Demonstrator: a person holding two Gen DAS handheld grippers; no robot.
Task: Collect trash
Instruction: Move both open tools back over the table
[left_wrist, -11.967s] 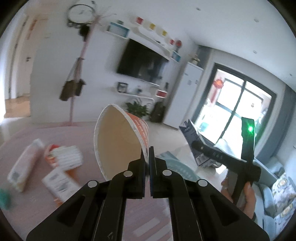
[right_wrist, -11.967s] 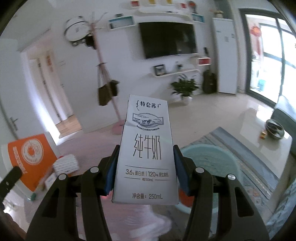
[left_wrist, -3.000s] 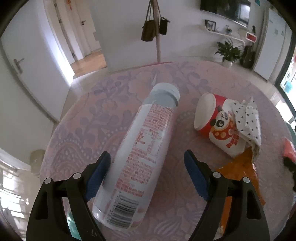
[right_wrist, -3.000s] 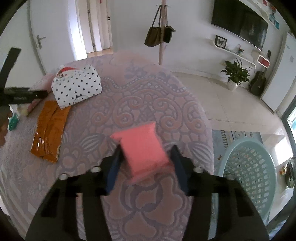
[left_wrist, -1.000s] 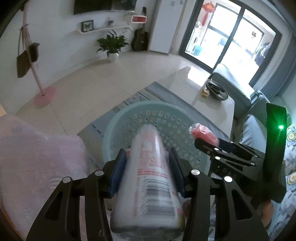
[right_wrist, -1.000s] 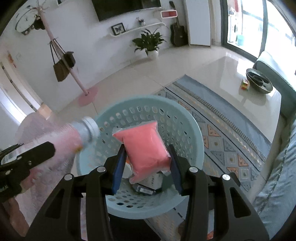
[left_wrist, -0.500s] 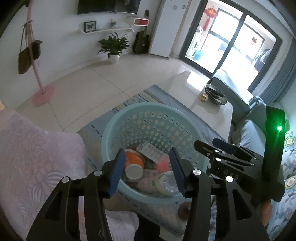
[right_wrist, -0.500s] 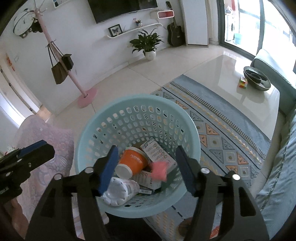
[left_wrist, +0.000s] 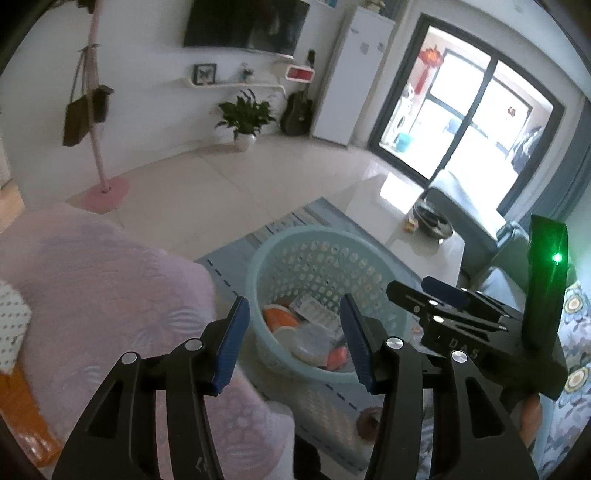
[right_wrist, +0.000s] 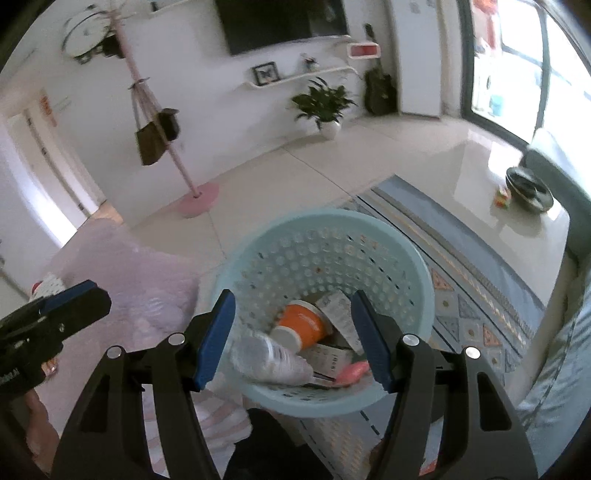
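Both grippers are seen with nothing held: the left gripper (left_wrist: 293, 341) has its blue-padded jaws spread wide, and the right gripper (right_wrist: 291, 338) is likewise held fully open and empty. Each is poised above the pale turquoise perforated plastic basket (right_wrist: 402, 243), which stands on the patterned blue-grey rug (right_wrist: 469, 291) just beside the round counter covered in a pink embossed cloth (left_wrist: 103, 273).

Inside the basket, collected trash is piled: an orange paper cup (right_wrist: 304, 323) lying on its side, a clear plastic bottle with a printed label (right_wrist: 269, 358), a small pink packet (right_wrist: 352, 371) and a white printed carton (right_wrist: 338, 306).

What is left of the job lies the other way. At the left edge of the left wrist view, a white dotted wrapper (left_wrist: 11, 325) and a flat orange packet (left_wrist: 22, 406) are seen on the counter, behind and to the left of the jaws and well apart from them. The left gripper is judged the nearer, since it sits over the counter's rim while the right one hangs on the basket's far side. A swing back leftward over the cloth would be called for. The long axis of either piece cannot be told, as both are cropped.
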